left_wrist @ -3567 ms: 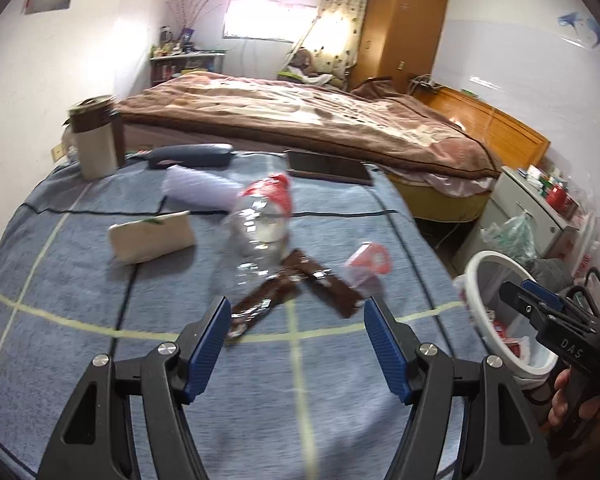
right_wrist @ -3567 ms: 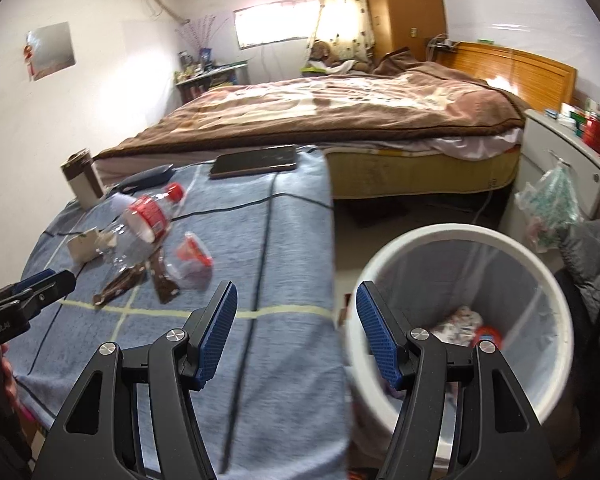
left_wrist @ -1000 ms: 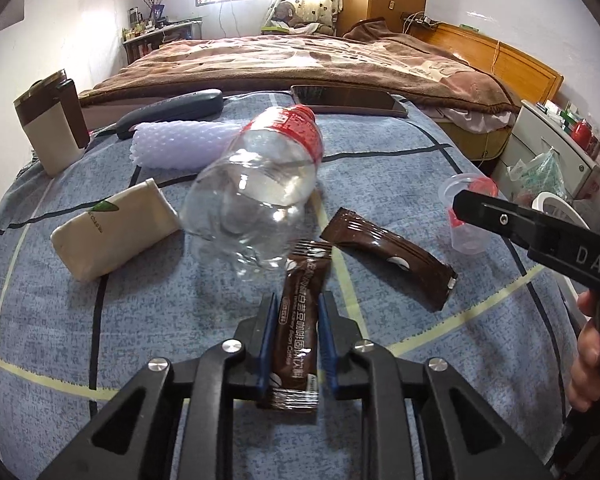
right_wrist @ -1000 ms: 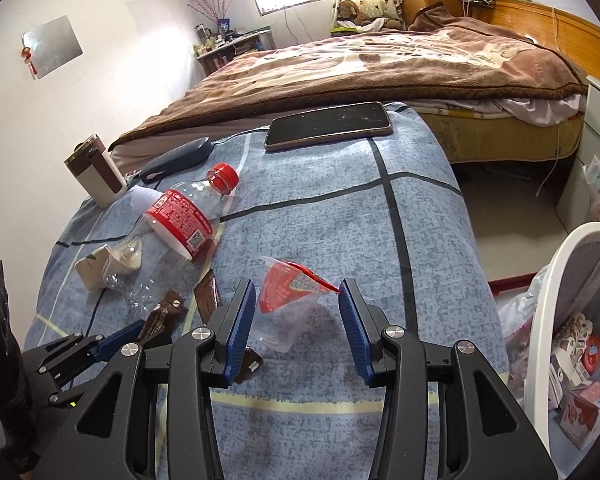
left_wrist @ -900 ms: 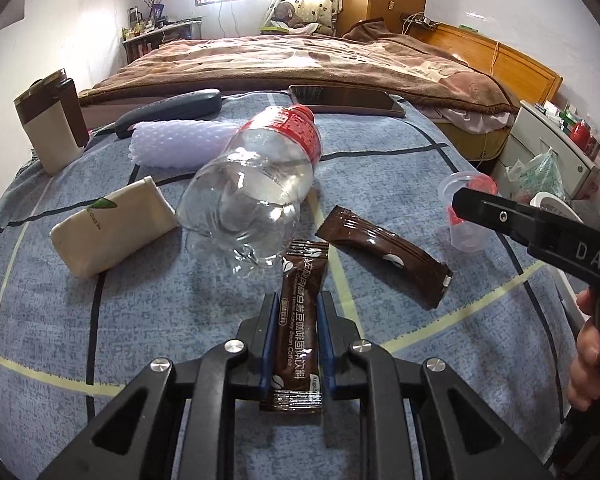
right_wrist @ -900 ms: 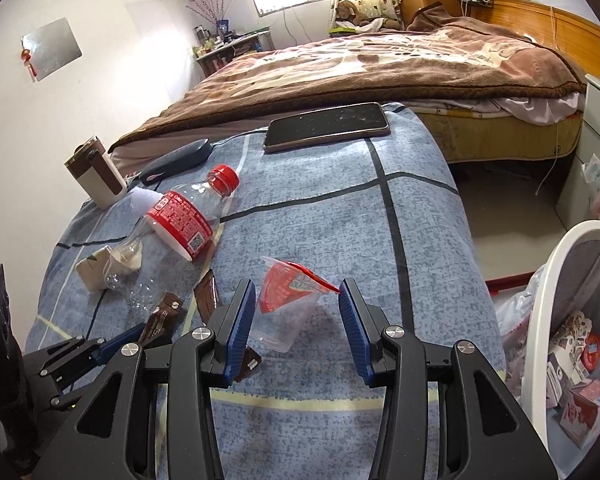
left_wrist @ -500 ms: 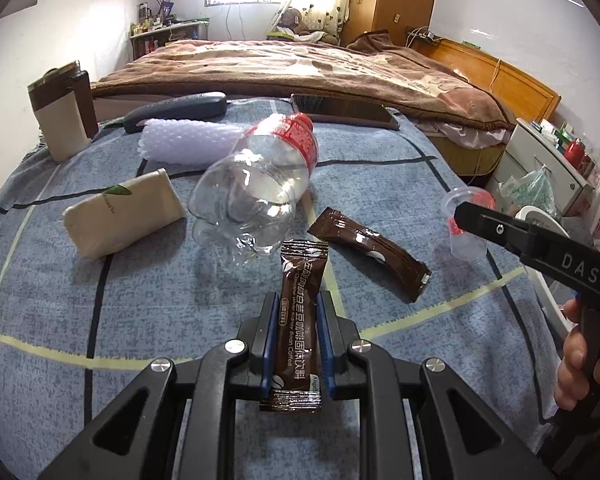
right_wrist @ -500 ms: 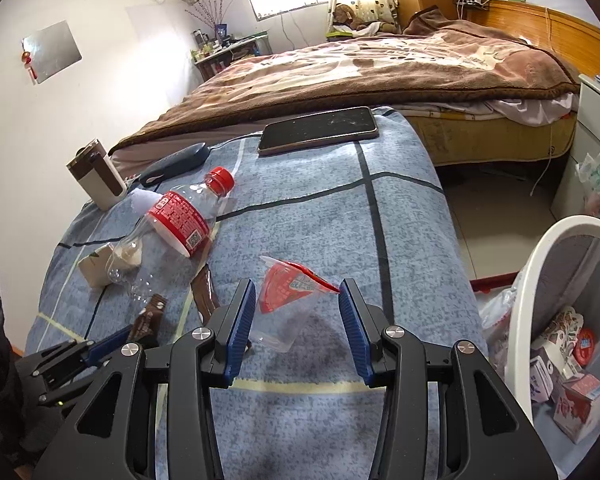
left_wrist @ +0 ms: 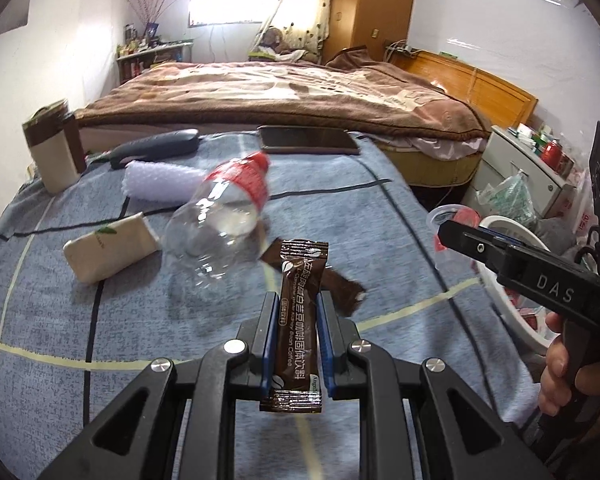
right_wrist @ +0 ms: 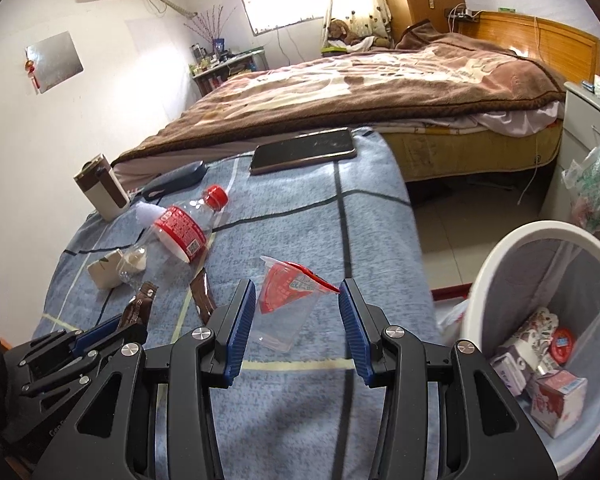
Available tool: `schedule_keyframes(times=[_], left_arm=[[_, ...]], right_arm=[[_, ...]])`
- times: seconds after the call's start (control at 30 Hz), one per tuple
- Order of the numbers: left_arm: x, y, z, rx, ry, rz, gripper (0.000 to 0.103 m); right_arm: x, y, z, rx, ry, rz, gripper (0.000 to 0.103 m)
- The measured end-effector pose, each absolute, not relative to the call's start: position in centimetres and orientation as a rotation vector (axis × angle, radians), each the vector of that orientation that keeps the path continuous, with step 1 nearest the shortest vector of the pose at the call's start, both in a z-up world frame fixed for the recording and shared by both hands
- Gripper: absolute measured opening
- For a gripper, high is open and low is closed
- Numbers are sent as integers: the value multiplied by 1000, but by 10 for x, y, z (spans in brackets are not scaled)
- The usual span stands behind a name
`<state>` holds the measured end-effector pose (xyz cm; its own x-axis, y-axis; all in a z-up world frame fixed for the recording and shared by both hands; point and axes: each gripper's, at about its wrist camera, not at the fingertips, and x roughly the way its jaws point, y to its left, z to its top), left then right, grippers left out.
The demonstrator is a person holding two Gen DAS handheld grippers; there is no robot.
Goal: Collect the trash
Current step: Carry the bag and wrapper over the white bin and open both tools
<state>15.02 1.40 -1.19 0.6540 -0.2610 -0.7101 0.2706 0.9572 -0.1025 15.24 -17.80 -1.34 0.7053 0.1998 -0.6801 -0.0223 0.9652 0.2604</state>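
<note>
My left gripper [left_wrist: 298, 304] is shut on a brown coffee sachet [left_wrist: 300, 320] and holds it above the blue cloth-covered table [left_wrist: 60, 320]. A second brown sachet [left_wrist: 340, 288] lies just behind it. An empty clear bottle with a red label [left_wrist: 224, 220] lies on the table. My right gripper [right_wrist: 298, 296] is shut on a clear plastic cup with a red peeled lid [right_wrist: 288, 300], lifted off the table. The white trash bin [right_wrist: 548, 312] stands to the right, holding several cartons.
On the table are a cream tissue pack [left_wrist: 108, 248], a bubble-wrap roll [left_wrist: 160, 180], a dark glasses case [left_wrist: 156, 148], a phone [left_wrist: 308, 140] and a thermos cup [left_wrist: 54, 148]. A bed [left_wrist: 280, 92] lies beyond, and a white cabinet [left_wrist: 516, 164] at right.
My left gripper closed on the coffee sachet and has lifted it off the table. My right gripper closed on the plastic cup and has raised it slightly, drawing back toward the bin.
</note>
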Motion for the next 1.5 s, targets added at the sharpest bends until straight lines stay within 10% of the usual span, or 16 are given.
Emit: schedule_keyframes(times=[1.5], left_arm=[[124, -209, 12, 148, 761, -663, 20]], right_arm=[[70, -344, -6, 268, 737, -200, 46]])
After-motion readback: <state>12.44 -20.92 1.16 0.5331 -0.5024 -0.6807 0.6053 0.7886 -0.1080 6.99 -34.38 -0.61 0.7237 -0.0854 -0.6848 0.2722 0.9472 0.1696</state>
